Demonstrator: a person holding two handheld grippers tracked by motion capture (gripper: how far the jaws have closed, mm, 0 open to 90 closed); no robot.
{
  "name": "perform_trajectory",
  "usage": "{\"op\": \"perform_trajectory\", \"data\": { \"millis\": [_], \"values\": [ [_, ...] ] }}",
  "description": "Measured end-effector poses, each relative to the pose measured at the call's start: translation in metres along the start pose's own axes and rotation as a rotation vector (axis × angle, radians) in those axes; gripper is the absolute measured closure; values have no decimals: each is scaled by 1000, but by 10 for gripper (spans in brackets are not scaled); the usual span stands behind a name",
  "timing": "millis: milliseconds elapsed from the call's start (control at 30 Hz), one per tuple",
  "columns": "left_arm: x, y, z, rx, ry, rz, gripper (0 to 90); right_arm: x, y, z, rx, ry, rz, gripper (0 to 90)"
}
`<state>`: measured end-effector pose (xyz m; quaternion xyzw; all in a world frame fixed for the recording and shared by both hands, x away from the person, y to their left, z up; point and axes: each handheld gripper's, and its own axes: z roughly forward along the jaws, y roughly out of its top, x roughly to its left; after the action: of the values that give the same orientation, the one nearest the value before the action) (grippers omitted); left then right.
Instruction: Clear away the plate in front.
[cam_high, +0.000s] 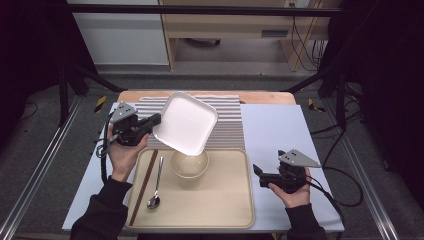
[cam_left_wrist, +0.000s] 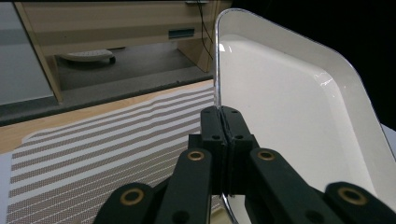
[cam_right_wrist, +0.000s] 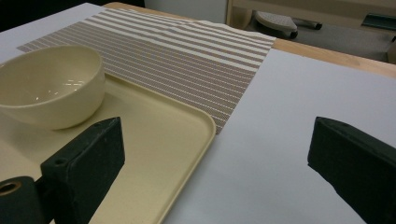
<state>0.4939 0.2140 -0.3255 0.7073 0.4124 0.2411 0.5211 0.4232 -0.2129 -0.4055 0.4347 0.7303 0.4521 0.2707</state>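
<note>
We see the beige tray (cam_high: 220, 210) at the table's near edge, carrying a bowl (cam_high: 190, 164). Above the tray's far edge our left gripper (cam_high: 156, 120) clamps the tilted white plate (cam_high: 186, 122) by its rim. Our right gripper (cam_high: 256, 171) rests spread wide near the table's right edge.

left gripper (cam_high: 156, 121): raised, jaws clamped | right gripper (cam_high: 260, 175): low, jaws wide apart

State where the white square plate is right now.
In the high view the white plate hangs tilted above the bowl, its left rim clamped by the left gripper.
</note>
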Motion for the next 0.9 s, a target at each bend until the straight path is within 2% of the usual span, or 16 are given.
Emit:
{"op": "perform_trajectory", "data": {
  "millis": [167, 467, 733, 900],
  "values": [
    [-10, -6, -11, -11, -18, 23, 887, 0, 1, -1, -2, -1, -2, 43],
    [-26, -16, -20, -4, -57, 57, 887, 0, 1, -1, -4, -2, -2, 42],
    [-36, -22, -30, 1, -88, 63, 887, -1, 1, -3, -12, -4, 0, 42],
    [-45, -30, -36, 24, -118, 61, 887, -1, 2, -5, -13, -7, 2, 41]
  ]
}}
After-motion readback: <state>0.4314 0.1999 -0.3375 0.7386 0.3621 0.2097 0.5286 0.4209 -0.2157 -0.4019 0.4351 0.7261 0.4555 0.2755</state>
